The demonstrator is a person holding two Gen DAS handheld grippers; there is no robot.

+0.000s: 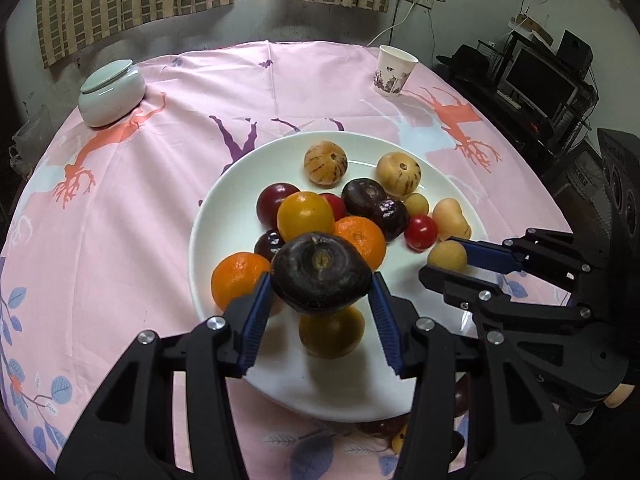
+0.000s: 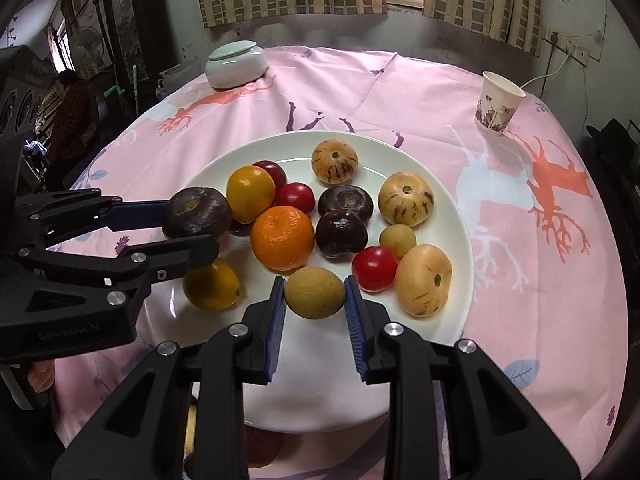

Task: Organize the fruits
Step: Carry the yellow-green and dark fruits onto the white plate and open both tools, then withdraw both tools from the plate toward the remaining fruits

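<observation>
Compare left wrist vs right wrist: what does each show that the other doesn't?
Left wrist only: a monitor and speakers beside the table, and a second orange at the plate's near left.

Right wrist only: a standing fan and a person in the room behind.

Both: white plate of fruit, lidded white jar, paper cup, left gripper clamping a dark round fruit, right gripper clamping a small tan fruit.

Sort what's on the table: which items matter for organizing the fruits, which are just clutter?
Job:
- white plate of fruit
- dark purple fruit, held in left gripper
- small tan fruit, held in right gripper
- oranges, red tomatoes, striped melons on the plate

Lying about:
- lidded ceramic jar
- paper cup
- pink tablecloth
</observation>
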